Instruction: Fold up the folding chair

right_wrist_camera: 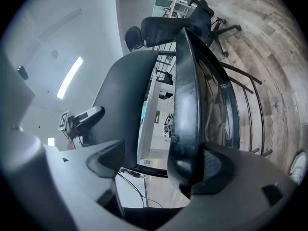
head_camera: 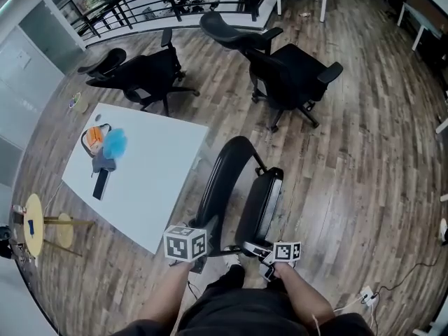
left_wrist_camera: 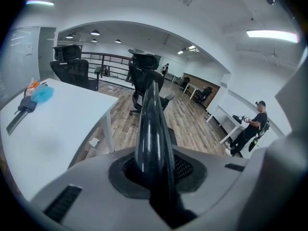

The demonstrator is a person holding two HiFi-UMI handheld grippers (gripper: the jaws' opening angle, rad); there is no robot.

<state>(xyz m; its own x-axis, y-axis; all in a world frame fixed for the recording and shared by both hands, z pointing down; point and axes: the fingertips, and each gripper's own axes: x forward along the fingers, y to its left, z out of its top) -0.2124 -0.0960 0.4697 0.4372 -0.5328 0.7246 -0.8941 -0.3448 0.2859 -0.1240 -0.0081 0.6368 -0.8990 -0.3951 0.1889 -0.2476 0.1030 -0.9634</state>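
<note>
The black folding chair (head_camera: 234, 187) stands right in front of me, its backrest (head_camera: 222, 177) and seat (head_camera: 262, 203) tilted up close together. My left gripper (head_camera: 199, 256) is at the backrest's near edge. In the left gripper view it (left_wrist_camera: 156, 177) is shut on the glossy black backrest frame (left_wrist_camera: 150, 129), which runs up from between the jaws. My right gripper (head_camera: 264, 252) is at the seat's near edge. In the right gripper view it (right_wrist_camera: 159, 170) stands open: the thick seat edge (right_wrist_camera: 188, 124) lies against one jaw, with a gap to the other.
A white table (head_camera: 150, 187) stands just left of the chair, with orange, blue and dark items at its far end. Two black office chairs (head_camera: 140, 75) (head_camera: 290, 68) are beyond. A small wooden stand (head_camera: 35, 222) is at left, a floor power strip (head_camera: 364, 296) at right. A person (left_wrist_camera: 252, 126) stands by far desks.
</note>
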